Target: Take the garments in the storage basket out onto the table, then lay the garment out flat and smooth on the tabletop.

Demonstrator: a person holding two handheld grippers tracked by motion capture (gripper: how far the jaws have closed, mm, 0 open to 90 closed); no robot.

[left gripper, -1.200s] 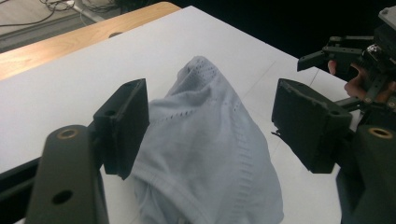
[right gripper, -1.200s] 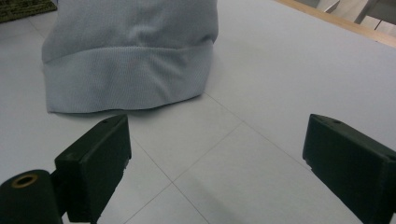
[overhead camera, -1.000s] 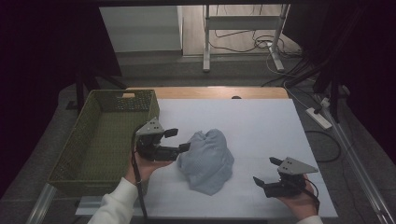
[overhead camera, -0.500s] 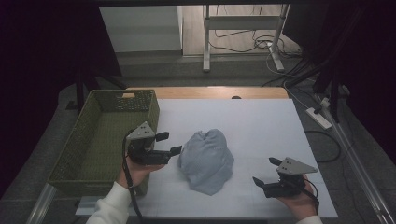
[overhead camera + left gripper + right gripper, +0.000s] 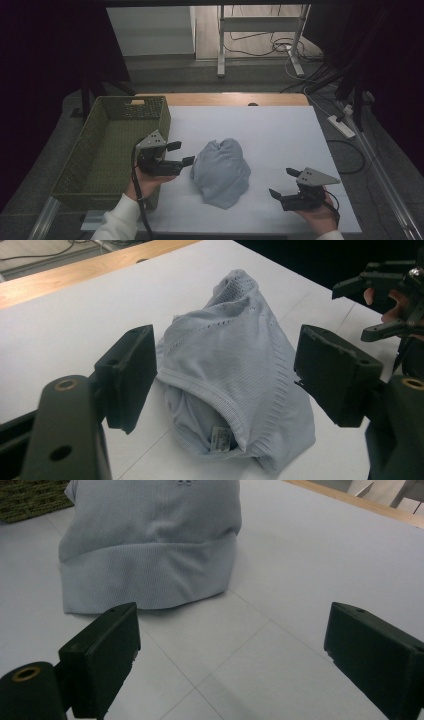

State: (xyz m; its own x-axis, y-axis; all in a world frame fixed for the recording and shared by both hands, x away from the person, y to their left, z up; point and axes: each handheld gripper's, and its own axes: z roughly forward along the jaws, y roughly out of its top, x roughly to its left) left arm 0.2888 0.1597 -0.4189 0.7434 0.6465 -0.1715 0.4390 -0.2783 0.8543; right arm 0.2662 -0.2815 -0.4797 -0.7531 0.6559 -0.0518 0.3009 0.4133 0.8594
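Left gripper (image 5: 181, 153) had its jaws wide, nothing between the pads. It sat just left of the garment (image 5: 220, 171), jaws pointing at it, near jaw tip just short of the cloth's left edge; I couldn't tell whether it touched. In the left gripper view the garment (image 5: 235, 375) lay straight ahead, framed by the two jaws, hemmed opening and label facing the camera.

Right gripper (image 5: 286, 184) also stood wide and empty, low on the table (image 5: 280, 130), well apart from the cloth, off its lower right. In the right gripper view the ribbed hem (image 5: 150, 575) faced those jaws with a strip of bare table between.

The garment was a light blue-grey knit, bunched into a mound near the table's middle, long axis running roughly from far to near, slightly slanted. The left hand was clearly the nearer one.

The green woven basket (image 5: 100, 150) stood at the table's left edge, right behind the left gripper, its rim higher than the mound. Judgement: any carry that way needs a lift over the rim. There was open table beyond and right of the cloth, and little room between cloth and basket, so the left gripper was boxed in there.
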